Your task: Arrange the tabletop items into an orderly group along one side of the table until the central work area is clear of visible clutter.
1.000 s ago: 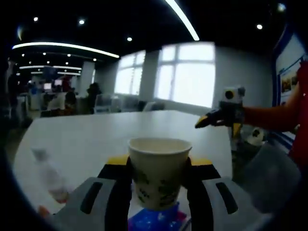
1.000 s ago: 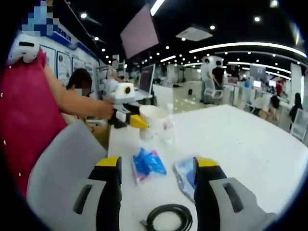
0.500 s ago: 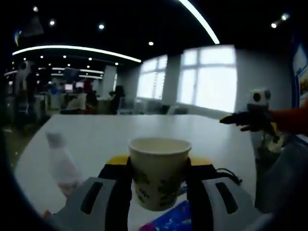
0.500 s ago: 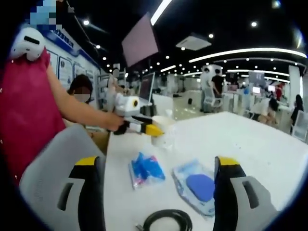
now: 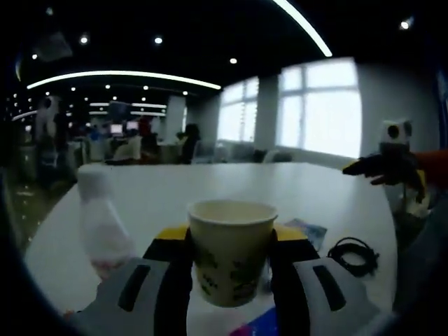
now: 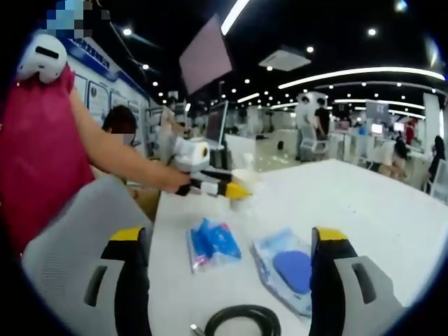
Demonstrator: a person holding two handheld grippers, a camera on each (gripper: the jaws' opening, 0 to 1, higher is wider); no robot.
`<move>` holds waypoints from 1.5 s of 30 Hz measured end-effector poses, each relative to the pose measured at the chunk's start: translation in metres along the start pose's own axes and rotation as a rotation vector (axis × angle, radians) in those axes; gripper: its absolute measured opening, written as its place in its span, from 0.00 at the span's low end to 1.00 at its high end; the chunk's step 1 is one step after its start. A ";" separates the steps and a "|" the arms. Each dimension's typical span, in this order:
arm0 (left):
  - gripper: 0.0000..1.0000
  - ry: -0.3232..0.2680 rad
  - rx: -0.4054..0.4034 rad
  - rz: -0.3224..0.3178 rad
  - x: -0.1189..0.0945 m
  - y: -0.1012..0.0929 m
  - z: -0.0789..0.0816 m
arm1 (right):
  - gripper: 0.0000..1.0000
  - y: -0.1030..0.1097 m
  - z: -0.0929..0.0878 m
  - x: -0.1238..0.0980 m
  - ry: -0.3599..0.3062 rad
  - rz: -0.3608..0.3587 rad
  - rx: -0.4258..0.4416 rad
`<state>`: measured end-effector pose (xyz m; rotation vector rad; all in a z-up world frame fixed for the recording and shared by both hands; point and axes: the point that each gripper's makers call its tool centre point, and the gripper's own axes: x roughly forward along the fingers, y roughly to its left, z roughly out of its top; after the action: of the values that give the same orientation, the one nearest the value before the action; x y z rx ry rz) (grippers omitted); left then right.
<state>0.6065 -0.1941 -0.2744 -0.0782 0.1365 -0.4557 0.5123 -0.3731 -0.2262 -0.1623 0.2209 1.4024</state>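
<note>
L gripper (image 5: 229, 269) is clamped on a paper cup (image 5: 231, 248), upright, centre-bottom of left gripper view, held just above the white tabletop (image 5: 210, 189). Plastic bottle (image 5: 101, 227) stands just beside it, lower left; black cable coil (image 5: 355, 253) lies lower right, near a flat packet (image 5: 305, 231).

R gripper (image 6: 231, 280) has jaws wide apart, holding nothing. Between them in right gripper view: blue packet (image 6: 212, 243) centre-left, clear pouch w/ blue pad (image 6: 287, 268) centre-right, nearer the right jaw; its long axis runs away from cam. Cable loop (image 6: 241, 319) sits bottom centre, closest, prob. in the way of a straight reach. Grey chair back (image 6: 63, 245) lower left.
</note>
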 end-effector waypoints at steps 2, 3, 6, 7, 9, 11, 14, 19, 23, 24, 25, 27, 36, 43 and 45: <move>0.40 0.001 0.006 0.025 0.004 0.005 -0.003 | 0.95 -0.001 -0.003 0.000 0.008 0.000 0.002; 0.40 0.005 0.011 0.040 0.007 0.009 -0.006 | 0.95 -0.001 -0.004 0.000 0.008 0.001 0.006; 0.40 0.009 -0.006 0.075 0.012 0.018 -0.012 | 0.94 -0.004 -0.008 0.000 0.014 -0.002 0.012; 0.40 0.015 -0.023 0.087 0.014 0.021 -0.016 | 0.93 -0.005 -0.010 0.000 0.014 -0.003 0.019; 0.40 0.015 -0.016 0.086 0.016 0.021 -0.020 | 0.92 -0.006 -0.012 0.001 0.018 -0.005 0.023; 0.40 0.030 -0.011 0.087 0.020 0.021 -0.025 | 0.91 -0.008 -0.014 0.002 0.023 -0.006 0.029; 0.40 0.038 -0.016 0.089 0.025 0.020 -0.030 | 0.91 -0.008 -0.017 0.004 0.028 -0.005 0.036; 0.40 0.045 -0.026 0.098 0.031 0.023 -0.038 | 0.90 -0.007 -0.018 0.005 0.029 -0.006 0.049; 0.40 0.052 -0.032 0.110 0.035 0.026 -0.045 | 0.89 -0.008 -0.020 0.003 0.033 -0.010 0.059; 0.40 0.052 -0.031 0.112 0.035 0.026 -0.046 | 0.88 -0.009 -0.020 0.002 0.033 -0.013 0.059; 0.40 0.052 -0.034 0.115 0.036 0.027 -0.048 | 0.88 -0.009 -0.020 0.002 0.033 -0.016 0.062; 0.40 0.061 -0.025 0.120 0.037 0.027 -0.052 | 0.88 -0.010 -0.021 0.001 0.034 -0.019 0.066; 0.40 0.059 -0.012 0.124 0.039 0.031 -0.058 | 0.87 -0.008 -0.025 0.000 0.038 -0.024 0.080; 0.42 0.090 -0.018 0.122 0.034 0.030 -0.065 | 0.85 -0.009 -0.024 0.003 0.029 -0.023 0.087; 0.42 0.102 -0.011 0.117 0.032 0.029 -0.070 | 0.85 -0.010 -0.022 0.003 0.024 -0.026 0.087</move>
<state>0.6373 -0.1854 -0.3499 -0.0570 0.2423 -0.3419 0.5210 -0.3770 -0.2486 -0.1095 0.2983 1.3633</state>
